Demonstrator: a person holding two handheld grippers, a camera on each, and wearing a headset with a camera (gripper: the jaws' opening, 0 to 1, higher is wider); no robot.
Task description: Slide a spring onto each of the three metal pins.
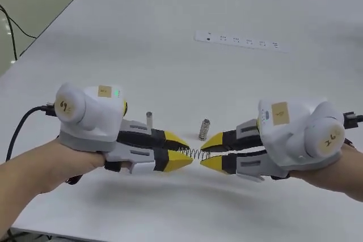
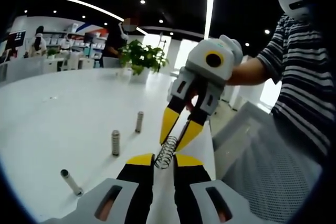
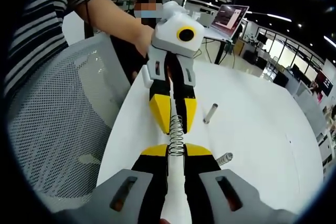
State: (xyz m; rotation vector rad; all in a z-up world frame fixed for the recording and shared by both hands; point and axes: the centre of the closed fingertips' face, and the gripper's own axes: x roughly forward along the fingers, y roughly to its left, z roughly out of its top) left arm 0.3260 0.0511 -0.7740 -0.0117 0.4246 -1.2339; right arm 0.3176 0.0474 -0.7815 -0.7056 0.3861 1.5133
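In the head view, the spring [image 1: 196, 153] is hanging level above the counter [image 1: 170, 55], its long axis running left to right. The left gripper [image 1: 186, 153] is pinching its left end and the right gripper [image 1: 206, 154] its right end. A bare pin [image 1: 149, 118] and a sprung pin [image 1: 204, 130] are standing behind. In the left gripper view, the spring is pointing from the closed fingers [image 2: 139, 162] toward the right gripper. In the right gripper view, it is pointing ahead into the left gripper's tips.
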